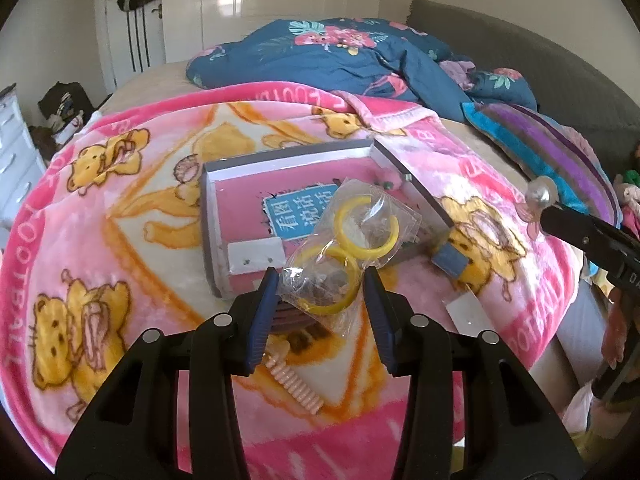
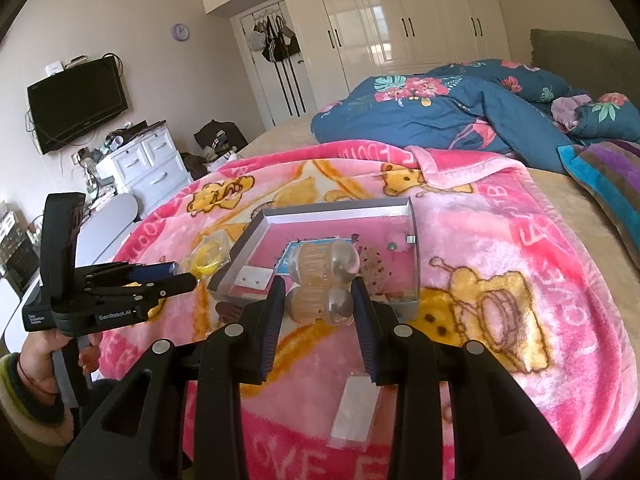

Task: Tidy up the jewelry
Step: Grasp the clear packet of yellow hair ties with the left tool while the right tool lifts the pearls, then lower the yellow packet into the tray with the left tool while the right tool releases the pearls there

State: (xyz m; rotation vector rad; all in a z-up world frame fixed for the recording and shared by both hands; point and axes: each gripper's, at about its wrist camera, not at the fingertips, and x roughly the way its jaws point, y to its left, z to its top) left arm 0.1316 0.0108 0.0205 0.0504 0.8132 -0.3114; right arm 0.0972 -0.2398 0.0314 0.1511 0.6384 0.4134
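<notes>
Both claws are loaded: your left claw (image 1: pixel 320 280) pinches the bagged yellow hoop earrings (image 1: pixel 344 256), your right claw (image 2: pixel 320 300) clamps the pearl hair clip (image 2: pixel 320 284). Lower each gently inside the grey tray (image 2: pixel 414 248) on the pink blanket (image 2: pixel 520 280), then release.

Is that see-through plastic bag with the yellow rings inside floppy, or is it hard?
Probably floppy: the crinkled clear plastic bag sags between the left gripper fingers. It likely feels light, since only two thin yellow open rings show inside. The glossy film may be slippery, so it could slide from a loose pinch.
</notes>
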